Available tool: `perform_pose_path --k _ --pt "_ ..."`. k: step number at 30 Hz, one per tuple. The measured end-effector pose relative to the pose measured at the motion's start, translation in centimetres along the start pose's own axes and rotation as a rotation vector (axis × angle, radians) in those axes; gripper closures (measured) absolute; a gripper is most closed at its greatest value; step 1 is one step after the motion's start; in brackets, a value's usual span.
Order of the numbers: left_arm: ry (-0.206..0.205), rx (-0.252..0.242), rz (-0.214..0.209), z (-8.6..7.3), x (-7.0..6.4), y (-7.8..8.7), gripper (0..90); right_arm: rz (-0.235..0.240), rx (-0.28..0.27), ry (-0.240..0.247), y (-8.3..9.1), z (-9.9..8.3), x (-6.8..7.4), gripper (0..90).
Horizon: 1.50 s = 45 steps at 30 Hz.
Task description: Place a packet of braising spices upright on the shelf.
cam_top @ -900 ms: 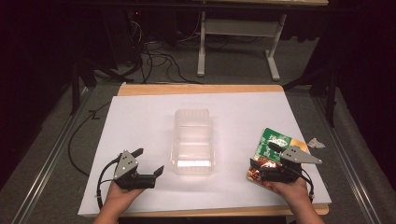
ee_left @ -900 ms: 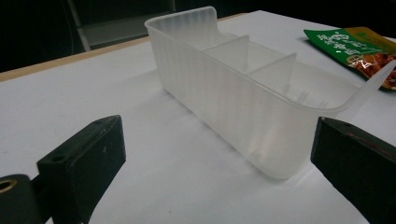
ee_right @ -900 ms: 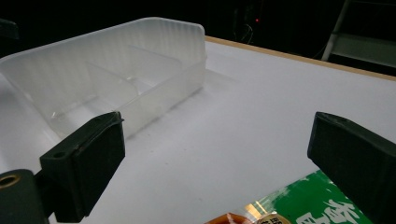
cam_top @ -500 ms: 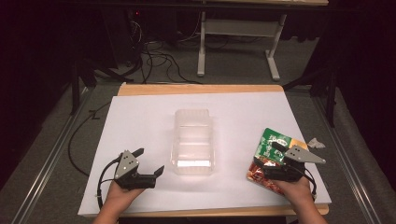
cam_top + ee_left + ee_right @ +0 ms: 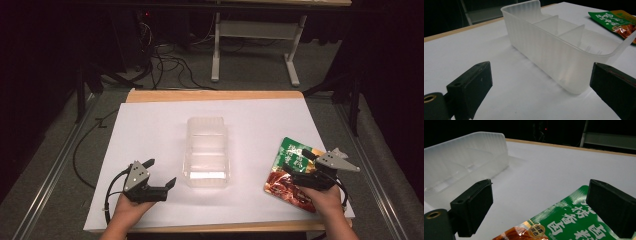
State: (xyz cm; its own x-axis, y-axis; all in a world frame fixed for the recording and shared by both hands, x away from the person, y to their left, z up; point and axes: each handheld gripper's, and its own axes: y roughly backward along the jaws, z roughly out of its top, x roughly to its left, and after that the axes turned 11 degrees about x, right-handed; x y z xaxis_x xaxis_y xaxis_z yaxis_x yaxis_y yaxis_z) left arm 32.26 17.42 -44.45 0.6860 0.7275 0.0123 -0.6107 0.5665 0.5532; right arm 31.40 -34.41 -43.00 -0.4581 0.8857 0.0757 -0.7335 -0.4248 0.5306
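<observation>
Here both hands rest low, left claw (image 5: pixel 159 174) and right claw (image 5: pixel 296 166) spread wide

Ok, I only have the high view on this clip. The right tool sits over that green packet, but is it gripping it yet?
Observer: No. In the right gripper view the right tool is open, its jaws spread wide above the green packet, one to each side.
Operator: And the clear box, is it one open tub?
Observer: It is divided. The left gripper view shows two partition walls across the clear box, so three compartments, all empty.
Operator: Is the left tool touching the box?
Observer: No. The left tool is open and white table shows between its jaws and the box's near corner.
</observation>
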Motion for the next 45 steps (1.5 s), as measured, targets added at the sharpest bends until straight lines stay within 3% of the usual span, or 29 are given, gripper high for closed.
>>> perform_pose_path --k 8,18,25,28,30,34,41,45 --pt "-0.004 0.006 0.001 0.0 0.1 0.0 4.9 -0.024 0.003 -0.027 0.4 -0.2 -1.5 7.9" --pt "-0.008 0.009 -0.002 -0.1 0.0 -0.1 5.1 -0.104 0.025 -0.066 0.9 -0.8 -4.5 9.9" --pt "-0.011 0.015 -0.002 -0.1 0.0 -0.3 5.1 -0.165 0.058 -0.116 1.1 -1.5 -7.3 10.2" --pt "-0.011 0.017 -0.002 -0.1 0.1 -0.3 5.2 -0.201 0.066 -0.139 1.5 -1.9 -8.9 14.4" --pt "-0.01 0.018 -0.002 -0.1 0.1 -0.3 5.2 -0.211 0.065 -0.139 1.7 -2.0 -9.2 15.1" --pt "-0.011 0.017 0.0 -0.1 0.1 -0.3 5.2 -0.208 0.051 -0.184 2.2 -2.2 -10.8 15.8" --pt "-0.012 0.02 0.001 -0.2 0.1 -0.3 5.2 -0.215 0.059 -0.193 2.3 -2.2 -11.5 16.0" --pt "-0.014 0.023 0.002 -0.2 0.1 -0.4 5.2 -0.214 0.092 -0.203 1.7 -2.1 -11.9 16.1"
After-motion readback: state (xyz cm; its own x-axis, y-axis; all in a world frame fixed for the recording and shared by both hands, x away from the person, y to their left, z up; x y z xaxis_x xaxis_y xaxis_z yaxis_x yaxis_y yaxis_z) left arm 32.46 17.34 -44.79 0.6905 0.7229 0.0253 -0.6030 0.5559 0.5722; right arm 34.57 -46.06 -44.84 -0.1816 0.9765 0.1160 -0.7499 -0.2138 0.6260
